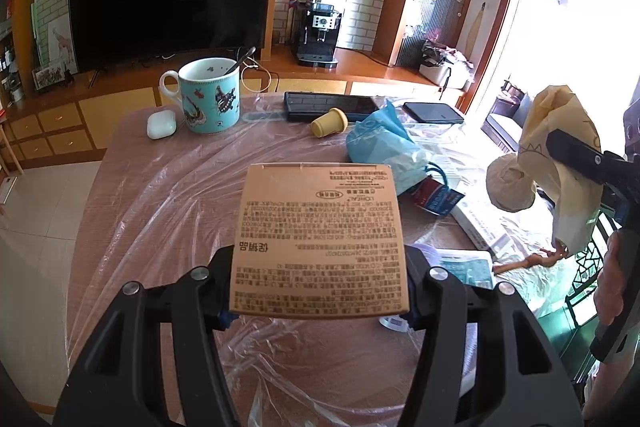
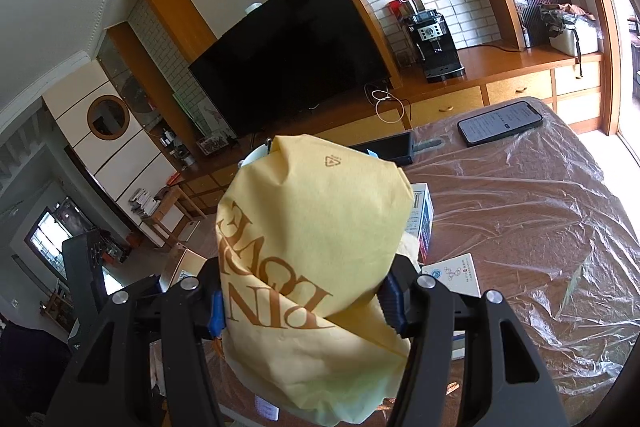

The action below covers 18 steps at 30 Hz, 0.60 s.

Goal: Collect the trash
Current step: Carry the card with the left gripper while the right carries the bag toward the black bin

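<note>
The right hand-held gripper (image 2: pixel 306 311) clamps a crumpled yellow paper bag (image 2: pixel 312 251) between its blue pads, lifted clear of the plastic-covered worktop (image 2: pixel 520 211). Beyond the bag to the right lies a lit phone (image 2: pixel 500 123); just right of the fingers sits a white card (image 2: pixel 454 277).

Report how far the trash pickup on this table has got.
Done: nothing visibly binned; no bin in view. In hand: left gripper clamps the tan carton; right gripper clamps the yellow paper wrapper, both off the table. Left: crumpled blue bag and small yellow cup.
</note>
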Motion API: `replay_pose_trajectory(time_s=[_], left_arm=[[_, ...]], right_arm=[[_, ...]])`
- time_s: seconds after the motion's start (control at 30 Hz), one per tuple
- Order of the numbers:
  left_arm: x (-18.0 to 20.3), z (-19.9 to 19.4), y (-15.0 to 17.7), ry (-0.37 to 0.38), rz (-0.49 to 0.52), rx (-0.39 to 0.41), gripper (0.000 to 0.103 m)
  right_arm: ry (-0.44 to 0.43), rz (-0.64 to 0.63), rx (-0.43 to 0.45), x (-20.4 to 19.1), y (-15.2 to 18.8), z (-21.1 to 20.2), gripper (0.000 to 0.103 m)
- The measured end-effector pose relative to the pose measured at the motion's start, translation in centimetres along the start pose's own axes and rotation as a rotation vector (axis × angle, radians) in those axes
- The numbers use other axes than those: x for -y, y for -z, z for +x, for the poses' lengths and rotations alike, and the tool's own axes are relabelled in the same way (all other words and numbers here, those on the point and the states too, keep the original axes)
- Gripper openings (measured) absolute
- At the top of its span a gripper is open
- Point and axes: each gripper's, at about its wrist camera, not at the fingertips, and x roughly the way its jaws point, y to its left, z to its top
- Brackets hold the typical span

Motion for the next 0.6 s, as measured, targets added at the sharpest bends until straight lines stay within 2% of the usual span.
replay_pose_trajectory(time_s=[0.3,0.6], left_arm=[[1.7,-2.6,1.5,0.012,0.039,0.022,0.059],[3.0,-4.4,3.8,-0.007,0.067,0.014,0.059]], right_arm=[[-0.024,-0.061,-0.013,-2.0,2.4,-2.7,0.058],[-0.005,-0.112,-0.081,-3.0,5.8,-3.5,0.058]])
